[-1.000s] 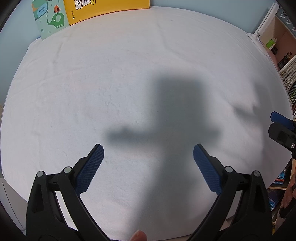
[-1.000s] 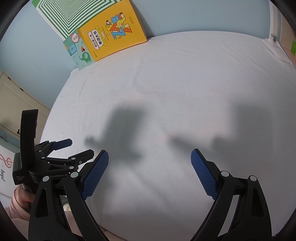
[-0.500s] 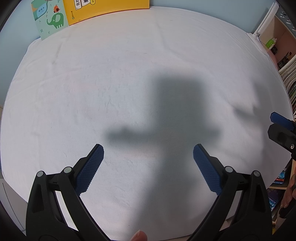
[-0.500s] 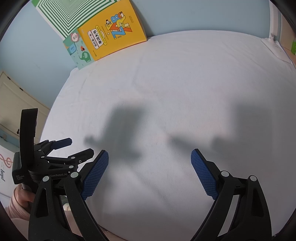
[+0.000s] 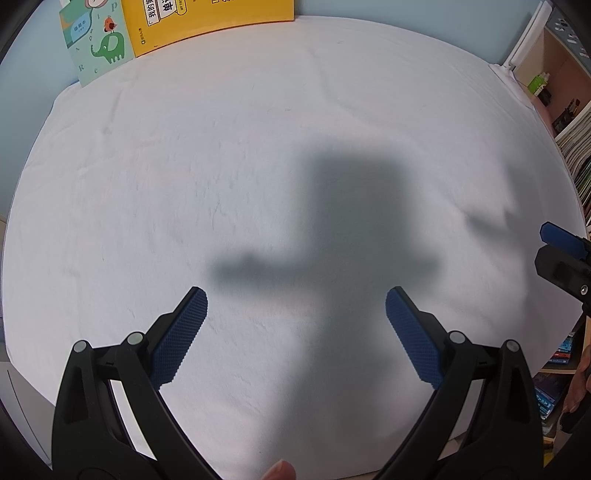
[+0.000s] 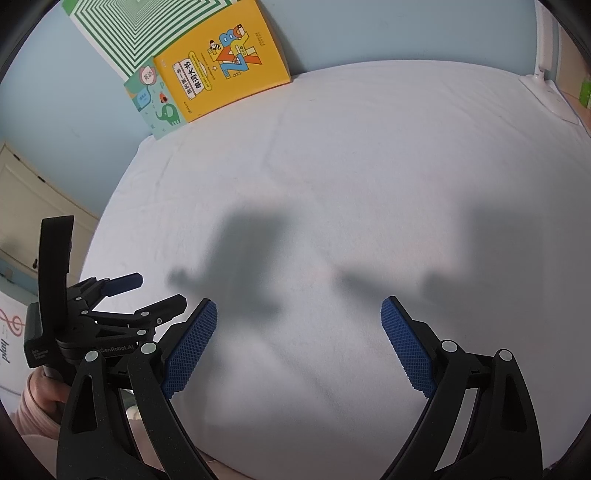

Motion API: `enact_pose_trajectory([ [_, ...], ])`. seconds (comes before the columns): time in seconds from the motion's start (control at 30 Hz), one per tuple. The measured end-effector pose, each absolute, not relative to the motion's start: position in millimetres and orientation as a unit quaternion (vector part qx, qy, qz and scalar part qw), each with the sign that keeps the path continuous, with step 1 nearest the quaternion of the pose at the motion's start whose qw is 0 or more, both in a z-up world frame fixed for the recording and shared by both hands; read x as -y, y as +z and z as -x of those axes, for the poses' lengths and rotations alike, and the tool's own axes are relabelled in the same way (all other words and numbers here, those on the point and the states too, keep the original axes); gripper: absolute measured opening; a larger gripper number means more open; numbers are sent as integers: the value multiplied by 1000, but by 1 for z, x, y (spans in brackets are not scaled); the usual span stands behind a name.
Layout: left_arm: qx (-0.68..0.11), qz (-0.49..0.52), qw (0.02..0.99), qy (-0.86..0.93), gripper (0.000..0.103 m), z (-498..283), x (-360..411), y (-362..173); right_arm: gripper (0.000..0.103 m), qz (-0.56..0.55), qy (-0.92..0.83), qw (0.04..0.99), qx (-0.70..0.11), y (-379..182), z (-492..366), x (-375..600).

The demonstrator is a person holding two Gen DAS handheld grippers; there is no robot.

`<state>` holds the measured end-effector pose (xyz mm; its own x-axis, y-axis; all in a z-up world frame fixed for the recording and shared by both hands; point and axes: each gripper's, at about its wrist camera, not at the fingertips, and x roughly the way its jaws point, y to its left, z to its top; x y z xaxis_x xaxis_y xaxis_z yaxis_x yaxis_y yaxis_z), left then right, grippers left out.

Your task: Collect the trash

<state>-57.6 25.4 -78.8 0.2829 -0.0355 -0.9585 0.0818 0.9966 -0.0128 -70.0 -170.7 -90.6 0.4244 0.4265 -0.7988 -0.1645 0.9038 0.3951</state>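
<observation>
Trash unseen; both tongs, left (image 5: 296,317) and right (image 6: 299,326), spread; left body reads "GenRobot.AI" (image 6: 116,349).

Worktop (image 5: 184,177): white cloth cover, lightly creased, shadowed in the middle.
Yellow book (image 6: 221,74): upright at the far edge, leaning on the blue wall.
Elephant book (image 6: 159,107): just left, partly behind it.
Striped book (image 6: 122,33): behind both.
Bookshelf (image 5: 569,122): beyond the right edge.

All we see before us: a white cloth (image 5: 177,177), flat, faintly creased, grey shadows (image 5: 354,206) across its middle, books (image 5: 207,22) propped at its far left.
</observation>
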Motion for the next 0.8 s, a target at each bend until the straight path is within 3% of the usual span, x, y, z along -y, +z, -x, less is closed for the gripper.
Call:
enact_pose_trajectory([
  [0.8, -590, -32, 806, -43, 95, 60, -20, -78, 90, -130, 171, 833, -509, -92, 70, 169],
])
